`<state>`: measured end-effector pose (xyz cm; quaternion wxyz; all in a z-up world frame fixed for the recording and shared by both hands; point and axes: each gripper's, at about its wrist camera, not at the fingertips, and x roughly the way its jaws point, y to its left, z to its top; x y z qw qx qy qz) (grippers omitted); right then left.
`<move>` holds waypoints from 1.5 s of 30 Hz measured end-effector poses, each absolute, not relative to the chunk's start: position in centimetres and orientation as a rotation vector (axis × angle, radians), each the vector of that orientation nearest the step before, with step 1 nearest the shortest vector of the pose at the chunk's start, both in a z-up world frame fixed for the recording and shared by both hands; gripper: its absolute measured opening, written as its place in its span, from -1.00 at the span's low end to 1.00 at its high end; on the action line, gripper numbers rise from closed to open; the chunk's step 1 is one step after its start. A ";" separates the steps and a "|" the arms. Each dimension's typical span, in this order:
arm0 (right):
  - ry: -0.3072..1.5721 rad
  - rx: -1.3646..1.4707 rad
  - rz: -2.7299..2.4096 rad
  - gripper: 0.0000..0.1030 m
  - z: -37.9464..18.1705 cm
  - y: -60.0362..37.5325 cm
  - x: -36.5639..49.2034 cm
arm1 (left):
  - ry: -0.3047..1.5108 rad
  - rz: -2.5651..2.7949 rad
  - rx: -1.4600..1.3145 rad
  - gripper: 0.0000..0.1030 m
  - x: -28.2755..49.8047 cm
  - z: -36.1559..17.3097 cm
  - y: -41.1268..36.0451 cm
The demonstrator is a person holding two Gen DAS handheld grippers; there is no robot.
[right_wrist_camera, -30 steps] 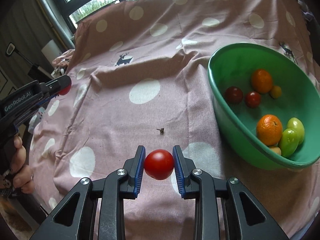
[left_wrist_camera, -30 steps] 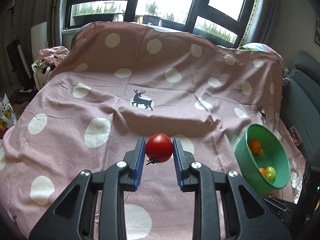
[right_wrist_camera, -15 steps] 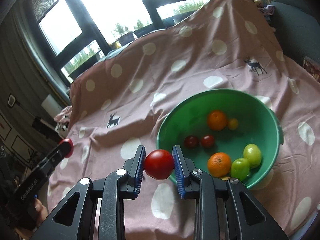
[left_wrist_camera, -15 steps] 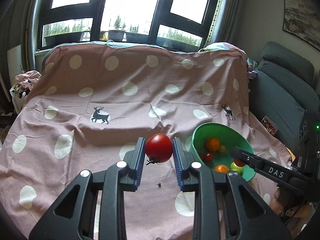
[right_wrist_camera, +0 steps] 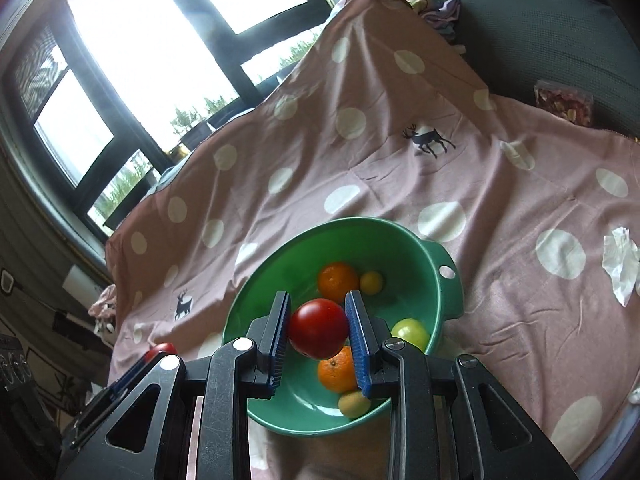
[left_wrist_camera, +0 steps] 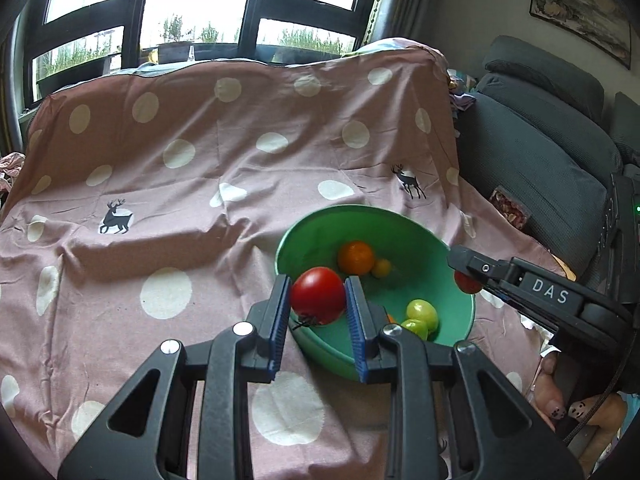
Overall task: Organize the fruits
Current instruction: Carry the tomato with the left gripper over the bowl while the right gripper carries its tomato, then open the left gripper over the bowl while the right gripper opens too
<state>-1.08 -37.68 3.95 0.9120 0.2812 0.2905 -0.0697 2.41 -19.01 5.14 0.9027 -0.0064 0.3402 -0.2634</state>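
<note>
My left gripper (left_wrist_camera: 318,300) is shut on a red tomato (left_wrist_camera: 317,295) with a dry stem, held over the near-left rim of the green bowl (left_wrist_camera: 320,216). My right gripper (right_wrist_camera: 319,330) is shut on a second red tomato (right_wrist_camera: 318,328), held above the inside of the green bowl (right_wrist_camera: 436,292). The bowl holds oranges (right_wrist_camera: 338,282), green fruits (right_wrist_camera: 410,332) and small yellow ones (right_wrist_camera: 372,282). In the left wrist view the right gripper (left_wrist_camera: 466,278) reaches over the bowl's right rim. In the right wrist view the left gripper (right_wrist_camera: 160,350) sits at the lower left.
The bowl stands on a pink cloth with white dots and deer prints (left_wrist_camera: 180,200). A dark grey sofa (left_wrist_camera: 540,152) stands at the right. A crumpled white tissue (right_wrist_camera: 620,268) lies on the cloth at the right. Windows (left_wrist_camera: 200,12) are behind.
Both grippers have moved toward the green bowl, each keeping its tomato. The right one is now over the bowl's inside, the left one at its near rim.
</note>
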 end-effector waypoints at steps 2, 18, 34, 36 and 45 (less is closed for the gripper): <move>0.614 0.597 -0.152 -0.43 3.4 -38.2 -0.9 | 0.724 -0.562 -0.011 -0.47 2.5 4.6 -19.9; 0.645 0.627 -0.191 -0.43 2.0 -39.7 -1.1 | 0.803 -0.615 0.038 -0.47 3.2 1.7 -24.0; 0.683 0.617 -0.190 -0.43 1.4 -39.5 -0.5 | 0.843 -0.618 0.047 -0.47 4.0 0.4 -24.9; 0.686 0.616 -0.188 -0.43 1.3 -39.5 -0.5 | 0.842 -0.613 0.052 -0.52 4.1 0.3 -24.9; 0.688 0.613 -0.178 -0.43 1.2 -39.4 -0.4 | 0.858 -0.616 0.031 -0.40 4.4 0.3 -24.6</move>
